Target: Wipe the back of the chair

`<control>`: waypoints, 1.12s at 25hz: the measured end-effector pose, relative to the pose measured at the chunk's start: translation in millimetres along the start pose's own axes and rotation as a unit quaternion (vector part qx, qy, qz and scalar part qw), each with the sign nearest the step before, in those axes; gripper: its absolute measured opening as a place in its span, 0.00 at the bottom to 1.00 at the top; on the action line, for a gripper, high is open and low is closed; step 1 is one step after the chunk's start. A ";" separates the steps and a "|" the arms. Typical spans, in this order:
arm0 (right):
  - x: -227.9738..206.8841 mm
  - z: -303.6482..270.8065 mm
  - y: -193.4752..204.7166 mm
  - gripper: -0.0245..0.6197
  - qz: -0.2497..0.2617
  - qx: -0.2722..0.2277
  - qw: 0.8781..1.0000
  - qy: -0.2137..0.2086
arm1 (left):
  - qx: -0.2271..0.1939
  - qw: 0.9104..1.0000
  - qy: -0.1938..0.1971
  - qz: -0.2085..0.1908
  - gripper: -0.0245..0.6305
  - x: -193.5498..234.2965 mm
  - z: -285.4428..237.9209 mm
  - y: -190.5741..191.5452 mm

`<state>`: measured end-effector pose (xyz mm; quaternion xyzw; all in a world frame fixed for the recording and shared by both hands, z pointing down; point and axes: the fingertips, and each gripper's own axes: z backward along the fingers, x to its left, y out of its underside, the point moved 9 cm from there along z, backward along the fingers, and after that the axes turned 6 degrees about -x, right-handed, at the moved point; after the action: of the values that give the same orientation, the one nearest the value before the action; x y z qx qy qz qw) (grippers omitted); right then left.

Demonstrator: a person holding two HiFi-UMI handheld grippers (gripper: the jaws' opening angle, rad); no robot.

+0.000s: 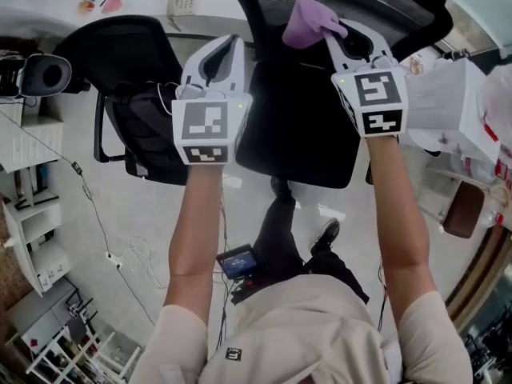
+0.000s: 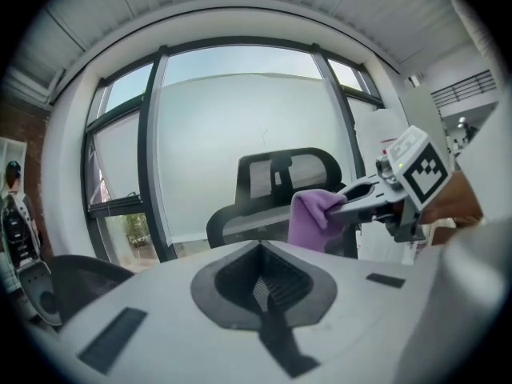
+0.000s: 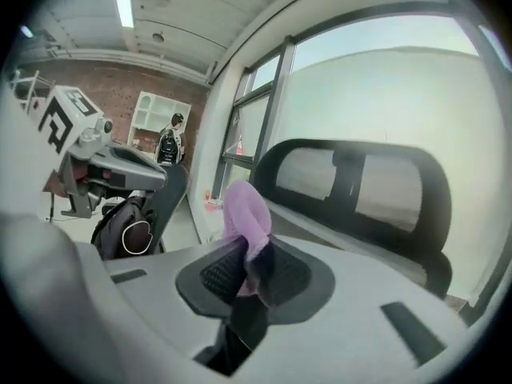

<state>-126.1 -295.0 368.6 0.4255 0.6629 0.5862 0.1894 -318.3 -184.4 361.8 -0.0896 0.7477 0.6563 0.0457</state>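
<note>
Chair (image 1: 298, 126): standing just ahead of the person, its black backrest (image 1: 264, 10) lying under both claws in the head view.
Right claw (image 1: 340, 29): pinching a purple cloth (image 1: 308, 21), jaws pressing closed on it, near the backrest's top.
Left claw (image 1: 230, 45): jaws sitting together, carrying nothing, hovering beside the chair.
Purple cloth: bunching out past the right claw's tips.

This is an office. A black mesh desk chair (image 1: 296, 126) stands just below and between the left tongs (image 1: 230, 42) and right tongs (image 1: 340, 29). Another chair (image 1: 120, 46) sits left of the left tongs. Ahead of both, a desk phone (image 1: 183, 2) rests on a white counter (image 1: 48, 6), and tall windows (image 2: 240, 118) fill the wall. White shelves (image 1: 32, 230) and floor cables (image 1: 100, 230) lie farther left.
</note>
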 end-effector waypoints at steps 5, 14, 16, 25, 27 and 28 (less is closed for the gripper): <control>6.4 87.1 -48.4 0.11 0.010 -0.032 0.999 0.010 | -0.022 0.999 -0.006 -0.025 0.05 -22.9 65.8 -53.2; 13.2 213.3 -119.6 0.11 0.022 -0.069 0.997 0.015 | -0.075 0.996 -0.023 -0.047 0.05 -63.8 166.3 -142.4; 16.2 239.1 -130.5 0.11 0.023 -0.075 0.997 0.013 | -0.081 0.995 -0.026 -0.046 0.05 -74.2 186.8 -155.9; 18.1 344.7 -161.9 0.11 0.038 -0.107 0.994 0.006 | -0.113 0.991 -0.034 -0.068 0.05 -129.6 254.1 -207.0; 16.8 365.2 -163.6 0.11 0.040 -0.110 0.993 0.007 | -0.119 0.990 -0.035 -0.066 0.05 -140.9 265.3 -213.0; 16.9 375.4 -163.7 0.11 0.042 -0.109 0.993 0.007 | -0.122 0.990 -0.036 -0.064 0.05 -146.4 270.9 -215.6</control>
<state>89.9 -42.5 128.7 0.4254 0.5780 0.6656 0.2048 -146.4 68.3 142.8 -0.1190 0.6529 0.7409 0.1031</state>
